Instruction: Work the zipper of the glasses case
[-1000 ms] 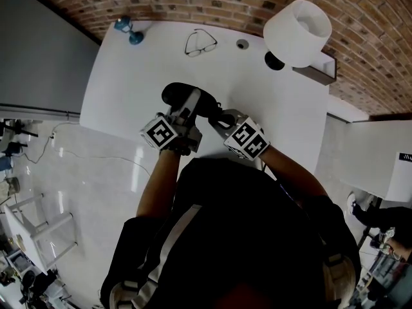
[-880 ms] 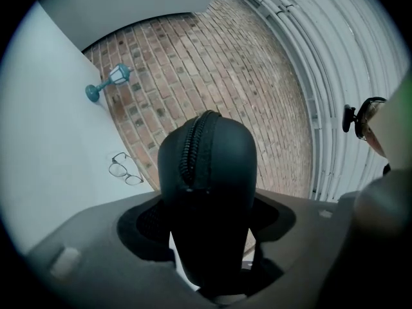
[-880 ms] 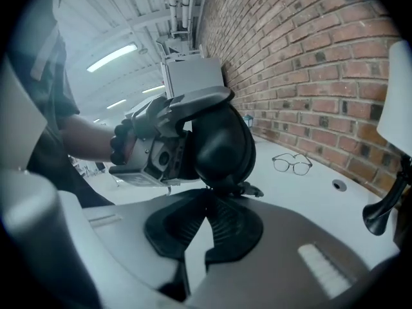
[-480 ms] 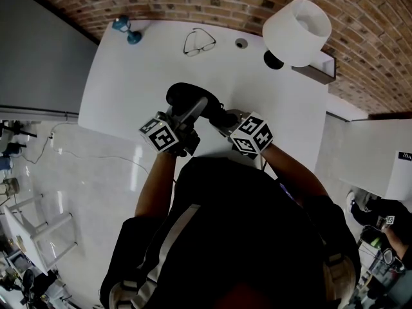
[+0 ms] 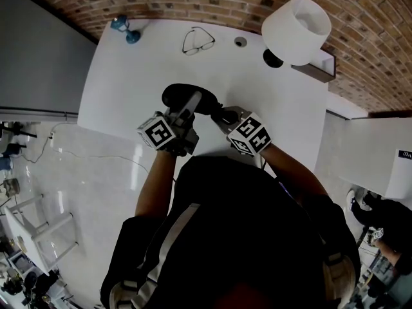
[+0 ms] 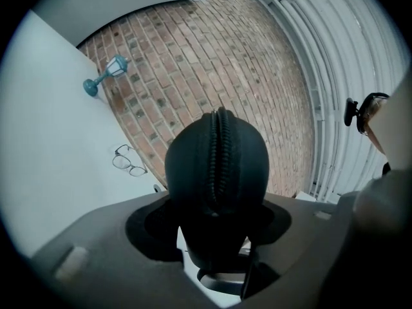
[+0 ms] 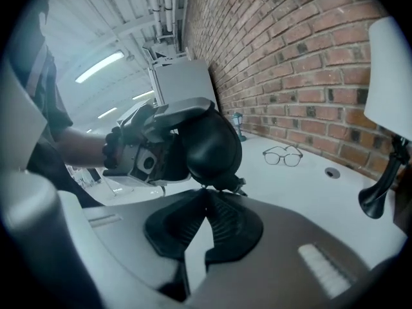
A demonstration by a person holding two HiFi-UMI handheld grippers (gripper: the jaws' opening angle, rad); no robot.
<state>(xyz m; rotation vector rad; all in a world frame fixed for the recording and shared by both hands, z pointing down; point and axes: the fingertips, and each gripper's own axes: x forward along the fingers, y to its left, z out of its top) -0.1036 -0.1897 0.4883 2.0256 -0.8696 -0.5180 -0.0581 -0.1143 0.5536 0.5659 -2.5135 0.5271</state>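
My left gripper (image 5: pixel 188 105) holds the black glasses case (image 5: pixel 182 96) off the white table (image 5: pixel 129 89). In the left gripper view the case (image 6: pixel 217 163) stands between the two pads with its zipper (image 6: pixel 217 153) running up the middle, and the jaws are closing on it. My right gripper (image 7: pixel 207 190) is shut, its tips meeting against the lower end of the case (image 7: pixel 209 143). The small zipper pull (image 7: pixel 239 185) sticks out just right of the tips. I cannot tell whether any part of it is pinched.
A pair of glasses (image 5: pixel 198 42) lies at the table's far side, with a small blue lantern figure (image 5: pixel 125 29) at the far left corner. A lamp with a white shade (image 5: pixel 297 32) stands at the far right beside a round hole (image 5: pixel 241 42). A brick wall runs behind.
The case and both grippers shifted slightly right and away, then came back left. The left jaws have drawn in on the case. The right gripper has stayed shut at the case's near end.
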